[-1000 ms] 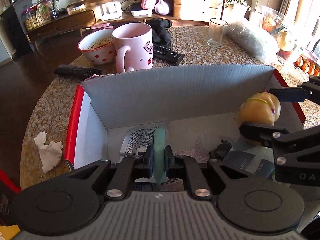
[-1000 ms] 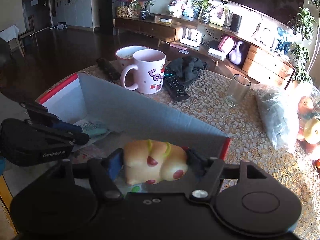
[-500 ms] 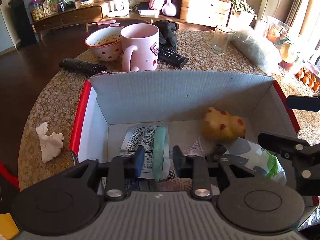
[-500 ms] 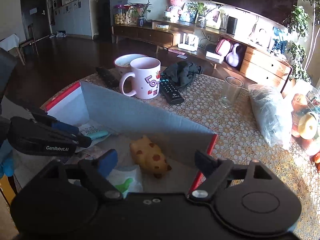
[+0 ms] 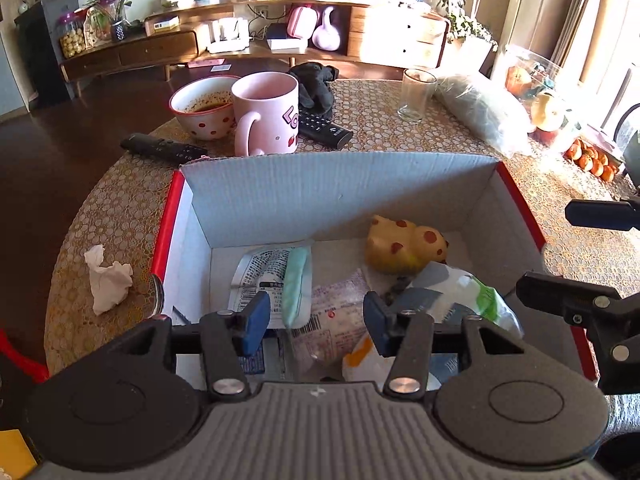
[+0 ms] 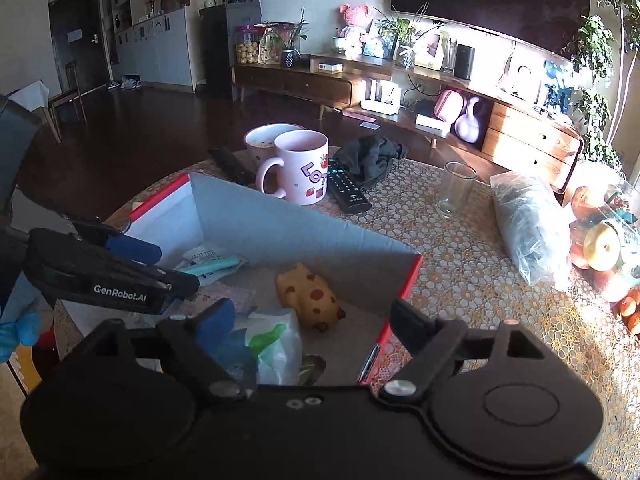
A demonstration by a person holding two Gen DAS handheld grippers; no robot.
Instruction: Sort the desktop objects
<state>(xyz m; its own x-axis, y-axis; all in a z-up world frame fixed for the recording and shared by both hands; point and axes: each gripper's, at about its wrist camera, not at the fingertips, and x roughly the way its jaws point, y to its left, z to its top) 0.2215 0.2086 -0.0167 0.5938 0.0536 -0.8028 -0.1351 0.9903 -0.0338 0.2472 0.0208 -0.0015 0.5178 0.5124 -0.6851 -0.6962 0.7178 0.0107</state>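
A cardboard box (image 5: pixel 340 196) with red outer sides stands on the round table, and both grippers hang above its near side. My left gripper (image 5: pixel 316 322) is empty and its jaws are opening. Just beyond its fingertips, a pale green flat thing (image 5: pixel 298 284) lies on printed packets on the box floor. My right gripper (image 6: pixel 312 316) stands wide open with nothing between its fingers. The yellow red-spotted toy (image 6: pixel 310 298) lies loose in the box's far right corner (image 5: pixel 404 248), beside a white and green bag (image 5: pixel 468 292).
Beyond the box stand a pink mug (image 5: pixel 266 114), a dotted bowl (image 5: pixel 202 106), two black remotes (image 5: pixel 162 148) (image 5: pixel 324 130), a dark cloth (image 5: pixel 316 84) and a glass (image 5: pixel 416 94). A crumpled tissue (image 5: pixel 106 278) lies left of the box, a plastic bag (image 5: pixel 480 112) at the far right.
The left gripper let go of the pale green thing and the right one released the yellow toy. Both things now lie in the box, and both grippers have risen and drawn back.
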